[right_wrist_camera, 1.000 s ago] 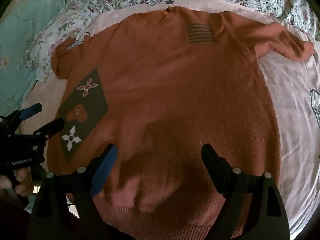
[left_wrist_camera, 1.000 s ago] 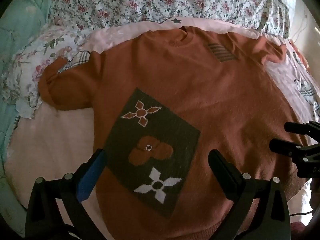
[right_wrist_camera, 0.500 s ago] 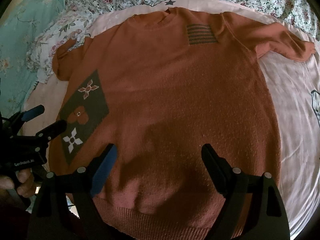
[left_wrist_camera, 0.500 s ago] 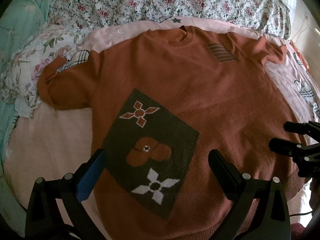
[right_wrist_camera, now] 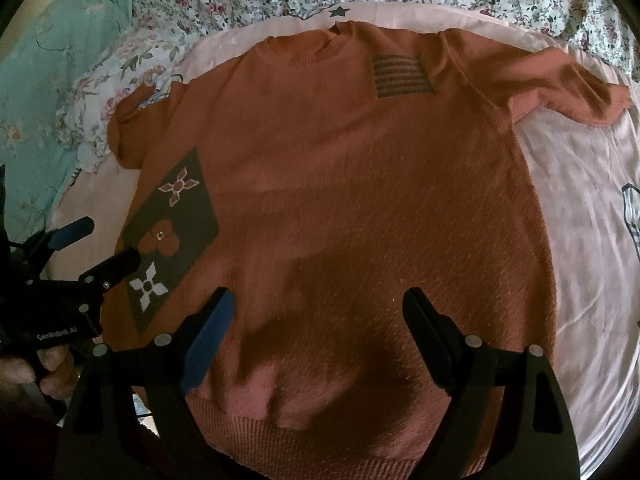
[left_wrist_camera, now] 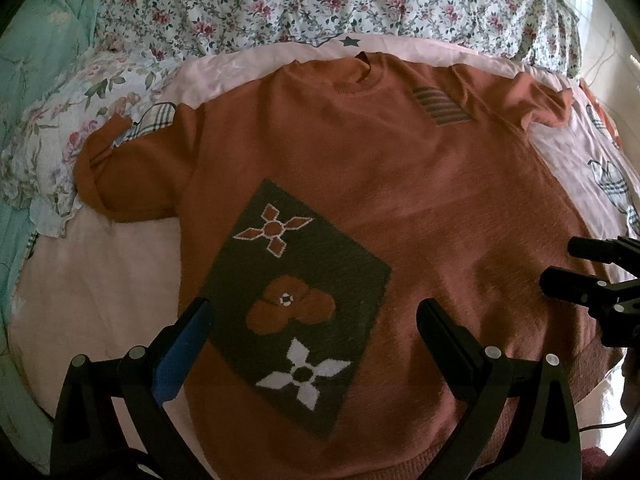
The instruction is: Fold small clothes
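A rust-orange knitted sweater (left_wrist_camera: 380,184) (right_wrist_camera: 360,184) lies spread flat, front up, on a pale pink sheet, neck away from me and both sleeves out. Its lower left carries a dark patch with flowers (left_wrist_camera: 296,300) (right_wrist_camera: 172,232); a striped patch (right_wrist_camera: 400,76) sits on the chest. My left gripper (left_wrist_camera: 312,332) hovers open over the flower patch, holding nothing. My right gripper (right_wrist_camera: 316,320) hovers open above the hem, nothing between its fingers. Each gripper shows in the other's view: the right gripper (left_wrist_camera: 560,264) at the right edge, the left gripper (right_wrist_camera: 108,244) at the left, held by a hand (right_wrist_camera: 48,372).
The pink sheet (right_wrist_camera: 580,200) covers a bed, with a floral quilt (left_wrist_camera: 320,0) along the far side and a floral pillow (left_wrist_camera: 60,128) at the left. Teal fabric (right_wrist_camera: 40,80) lies at the far left. The ribbed hem (right_wrist_camera: 320,440) reaches the near bed edge.
Both views have shifted slightly, with the sweater sitting a little lower and farther out in frame. Both grippers stay open and the sweater lies unmoved.
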